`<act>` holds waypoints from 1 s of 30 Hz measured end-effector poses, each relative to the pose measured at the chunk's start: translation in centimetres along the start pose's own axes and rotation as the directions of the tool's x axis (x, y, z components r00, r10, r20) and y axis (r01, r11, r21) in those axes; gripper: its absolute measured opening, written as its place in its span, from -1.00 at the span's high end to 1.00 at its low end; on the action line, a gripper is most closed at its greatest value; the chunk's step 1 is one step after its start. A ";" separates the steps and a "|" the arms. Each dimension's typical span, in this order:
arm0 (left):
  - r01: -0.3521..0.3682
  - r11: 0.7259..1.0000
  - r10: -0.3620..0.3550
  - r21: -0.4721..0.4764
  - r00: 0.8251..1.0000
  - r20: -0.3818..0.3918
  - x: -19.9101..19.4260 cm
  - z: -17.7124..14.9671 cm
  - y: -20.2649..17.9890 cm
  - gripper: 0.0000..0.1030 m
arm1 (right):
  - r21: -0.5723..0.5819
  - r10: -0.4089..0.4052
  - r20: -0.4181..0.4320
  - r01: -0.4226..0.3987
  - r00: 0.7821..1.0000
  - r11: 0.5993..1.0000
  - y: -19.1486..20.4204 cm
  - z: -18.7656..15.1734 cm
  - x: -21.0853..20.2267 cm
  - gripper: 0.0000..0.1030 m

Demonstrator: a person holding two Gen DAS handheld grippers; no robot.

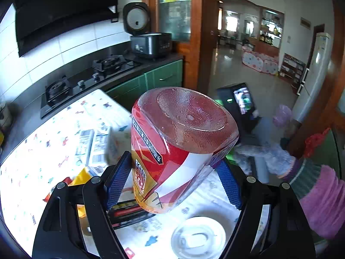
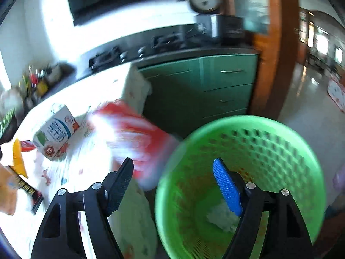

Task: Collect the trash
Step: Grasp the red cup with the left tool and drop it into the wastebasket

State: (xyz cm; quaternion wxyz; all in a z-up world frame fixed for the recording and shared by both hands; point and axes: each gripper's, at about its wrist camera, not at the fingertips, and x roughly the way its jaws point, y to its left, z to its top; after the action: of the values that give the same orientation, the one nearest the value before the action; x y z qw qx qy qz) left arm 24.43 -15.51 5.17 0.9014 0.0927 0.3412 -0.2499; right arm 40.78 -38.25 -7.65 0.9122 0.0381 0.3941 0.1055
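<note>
Between the blue pads of the left gripper (image 1: 172,179), at the centre of the left wrist view, sits a clear plastic jar (image 1: 179,149), clamped on both sides and lifted above the table (image 1: 32,172). Its base is turned toward the camera: a rounded-square bottom of dimpled, see-through plastic with a shallow circular recess, tinted reddish. A red, white and gold label wraps its side, with a black strip of white characters running down at about 9 o'clock of the base. Below it, at 6 o'clock, a white round lid (image 1: 198,237) lies on the patterned tablecloth, and at 8 o'clock a dark flat packet (image 1: 129,211) lies partly under the jar.

From the right wrist view the same jar appears as a red-and-white blur (image 2: 133,138) at 10 o'clock of the right gripper (image 2: 174,183), whose jaws stand apart with nothing between them. A green perforated basket (image 2: 269,146) fills the lower right, from 3 to 6 o'clock, standing off the table's edge, with a crumpled white scrap (image 2: 220,218) lying at its bottom. A milk carton (image 2: 56,131) lies on the cloth at 9 o'clock.
</note>
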 end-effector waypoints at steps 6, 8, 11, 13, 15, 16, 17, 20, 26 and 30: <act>0.001 0.999 -0.001 -0.048 1.000 -0.005 -0.1 -0.4 2.7 -0.48 | -0.017 0.024 0.019 -0.023 1.000 1.000 1.5 -0.3 0.1 -0.41; 0.006 0.999 -0.006 -0.052 1.000 -0.003 0.2 -0.4 2.9 -0.48 | -0.004 0.017 0.028 -0.017 0.999 1.000 1.2 -0.4 -0.7 -0.41; 0.023 0.998 -0.023 -0.052 1.000 -0.001 0.7 -0.4 2.8 -0.48 | 0.009 -0.002 0.050 0.001 0.999 1.000 0.3 -0.8 -2.7 -0.41; 0.044 0.998 -0.044 -0.050 0.999 0.000 1.1 -0.1 2.3 -0.48 | 0.011 -0.015 0.065 0.015 0.998 1.000 -0.3 -1.4 -4.2 -0.41; 0.056 0.997 -0.056 -0.044 0.998 0.001 1.6 0.3 1.8 -0.48 | 0.020 -0.030 0.073 0.028 0.997 0.999 -1.0 -2.1 -5.6 -0.41; 0.068 0.997 -0.068 -0.039 0.998 0.001 1.8 0.6 1.3 -0.48 | 0.027 -0.036 0.077 0.034 0.996 0.999 -1.5 -2.6 -6.3 -0.41; 0.075 0.997 -0.075 -0.035 0.997 0.003 1.9 0.8 1.0 -0.48 | 0.033 -0.044 0.081 0.041 0.996 0.999 -1.9 -2.9 -7.0 -0.41; 0.106 0.994 -0.106 -0.016 0.994 0.004 2.8 1.7 -0.7 -0.48 | 0.047 -0.065 0.090 0.061 0.994 0.997 -3.2 -3.9 -8.7 -0.41; 0.170 0.985 -0.169 0.008 0.985 -0.025 5.6 3.7 -4.1 -0.48 | 0.093 -0.105 0.104 0.096 0.989 0.991 -5.9 -6.4 -12.0 -0.41; 0.199 0.979 -0.198 0.033 0.979 -0.039 8.1 5.3 -6.9 -0.48 | 0.112 -0.151 0.109 0.138 0.983 0.984 -7.9 -8.1 -13.7 -0.41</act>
State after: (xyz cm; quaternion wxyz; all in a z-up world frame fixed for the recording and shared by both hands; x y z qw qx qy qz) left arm 29.06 -26.34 3.83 0.8640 0.0790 0.3599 -0.3432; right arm 27.02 -49.07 -4.68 0.9357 0.0629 0.3468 0.0159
